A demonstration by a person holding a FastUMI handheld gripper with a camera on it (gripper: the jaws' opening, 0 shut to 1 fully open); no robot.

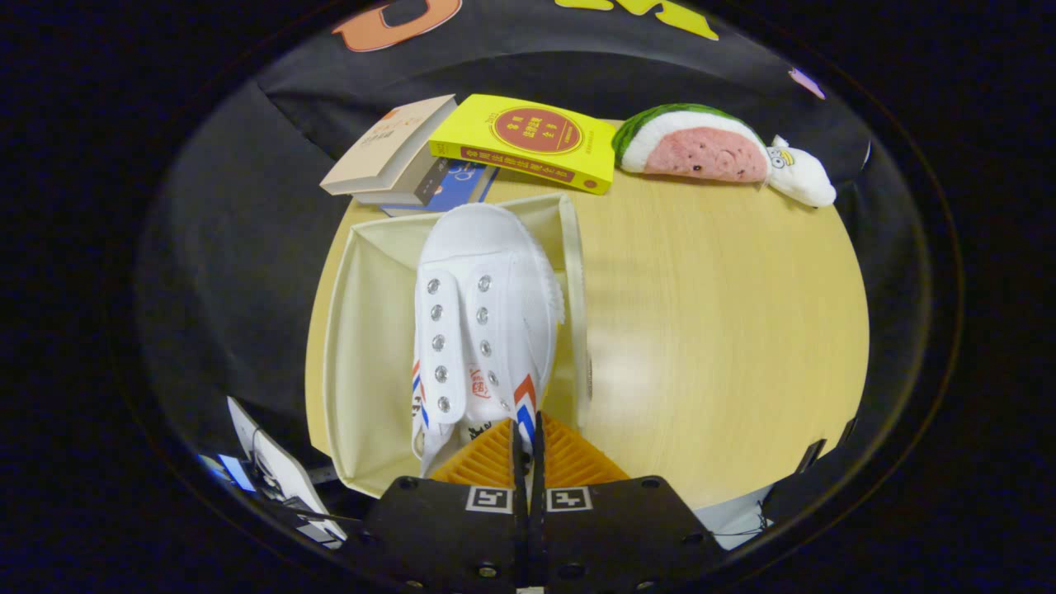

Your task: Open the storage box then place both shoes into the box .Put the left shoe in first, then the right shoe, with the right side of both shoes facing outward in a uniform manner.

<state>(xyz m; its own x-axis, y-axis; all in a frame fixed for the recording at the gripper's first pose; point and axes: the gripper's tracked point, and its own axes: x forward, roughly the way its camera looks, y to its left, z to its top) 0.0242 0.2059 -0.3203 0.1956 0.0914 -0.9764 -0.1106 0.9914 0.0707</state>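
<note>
Gripper view, looking forward along the two fingers. The gripper [528, 441] is closed down to a thin slit; its fingers [487, 458] pinch the heel-side edge of a white canvas shoe [483, 322], near the red and blue stripes on the upper. The shoe extends away from the fingers, toe pointing toward the far end of the table, with two rows of metal eyelets on its flaps facing up and no laces showing.

The shoe sits over the open storage box [367, 330], a cream fabric box whose pale inner walls surround it on the left, the far side and the right. Whether the sole rests on the box floor or hangs above it cannot be told. The right-hand wall [576, 297] of the box stands just beside the shoe's right flank.

The box rests on a round, light wooden table [726, 330]. Beyond the box, at the far edge of the table, lies a stack of books: a yellow book [528, 140] on top, a beige book [388, 148] tilted beside it, and a blue book [462, 186] underneath. To the right of the books, well apart from the box, lies a watermelon-slice plush toy [701, 148], touching a small white plush figure [800, 177]
</note>
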